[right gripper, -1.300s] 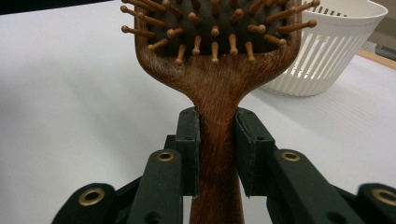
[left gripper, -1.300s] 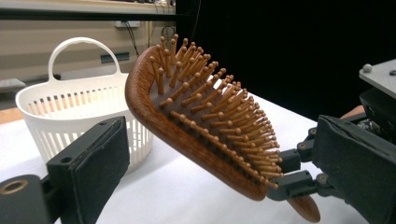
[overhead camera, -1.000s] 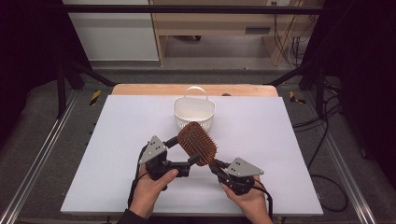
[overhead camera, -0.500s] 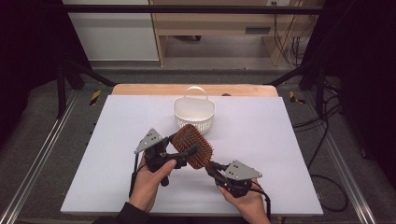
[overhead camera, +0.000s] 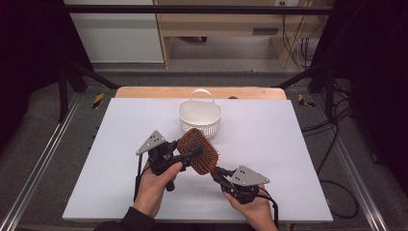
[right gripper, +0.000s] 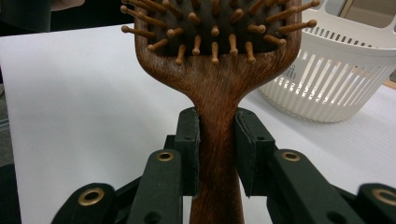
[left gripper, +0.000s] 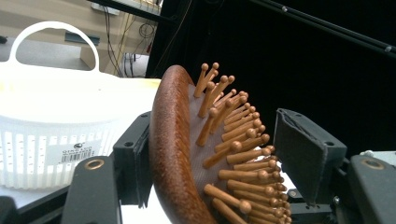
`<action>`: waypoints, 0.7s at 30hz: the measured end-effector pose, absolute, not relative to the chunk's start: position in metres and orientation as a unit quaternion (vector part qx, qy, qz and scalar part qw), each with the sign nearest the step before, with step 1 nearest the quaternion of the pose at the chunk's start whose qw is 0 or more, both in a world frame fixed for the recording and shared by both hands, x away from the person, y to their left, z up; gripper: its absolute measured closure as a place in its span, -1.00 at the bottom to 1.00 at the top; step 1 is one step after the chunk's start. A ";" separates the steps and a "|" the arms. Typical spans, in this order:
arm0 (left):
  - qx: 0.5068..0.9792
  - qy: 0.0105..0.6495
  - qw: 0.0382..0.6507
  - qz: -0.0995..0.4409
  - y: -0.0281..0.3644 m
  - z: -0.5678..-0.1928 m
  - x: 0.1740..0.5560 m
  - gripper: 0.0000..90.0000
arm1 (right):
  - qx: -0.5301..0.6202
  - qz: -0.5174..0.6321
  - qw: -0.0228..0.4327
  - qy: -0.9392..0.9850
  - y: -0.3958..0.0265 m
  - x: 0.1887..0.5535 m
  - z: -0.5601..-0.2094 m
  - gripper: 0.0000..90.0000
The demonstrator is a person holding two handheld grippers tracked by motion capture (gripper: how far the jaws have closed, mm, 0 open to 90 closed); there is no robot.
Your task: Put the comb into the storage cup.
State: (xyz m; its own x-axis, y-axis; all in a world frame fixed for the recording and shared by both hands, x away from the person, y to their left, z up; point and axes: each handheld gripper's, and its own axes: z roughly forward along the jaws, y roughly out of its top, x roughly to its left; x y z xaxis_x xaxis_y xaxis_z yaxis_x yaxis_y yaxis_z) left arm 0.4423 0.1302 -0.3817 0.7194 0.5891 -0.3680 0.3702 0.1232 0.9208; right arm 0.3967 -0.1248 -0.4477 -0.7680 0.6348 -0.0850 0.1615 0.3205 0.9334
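Right gripper (right gripper: 217,154) is clamping the hairbrush (overhead camera: 198,150) handle; left gripper (left gripper: 219,149) jaws, just closing, are straddling its head, one pad clear of the bristles.

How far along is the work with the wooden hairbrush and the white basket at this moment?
Done: the hairbrush is off the table, its handle clamped by the right gripper. In hand: a handover, it seems. The left gripper straddles the brush head and its jaws have just been closing; one pad is at the wooden back, the other still short of the bristles. Left: probably completing that grip, releasing the handle and putting the brush in the basket.
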 end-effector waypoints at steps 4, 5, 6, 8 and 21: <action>0.660 0.369 0.650 0.078 0.128 -0.382 0.443 -0.23 | 0.257 0.526 0.225 0.779 -0.125 0.397 -0.447 0.61; 0.664 0.368 0.646 0.083 0.126 -0.382 0.443 -0.24 | 0.257 0.526 0.225 0.779 -0.125 0.397 -0.448 0.61; 0.664 0.368 0.646 0.082 0.125 -0.381 0.443 -0.23 | 0.257 0.527 0.223 0.779 -0.125 0.397 -0.448 0.61; 0.663 0.369 0.647 0.079 0.125 -0.381 0.443 -0.21 | 0.258 0.527 0.224 0.778 -0.126 0.397 -0.448 0.61; 0.677 0.358 0.639 0.073 0.114 -0.363 0.441 0.11 | 0.265 0.532 0.230 0.771 -0.128 0.399 -0.449 0.61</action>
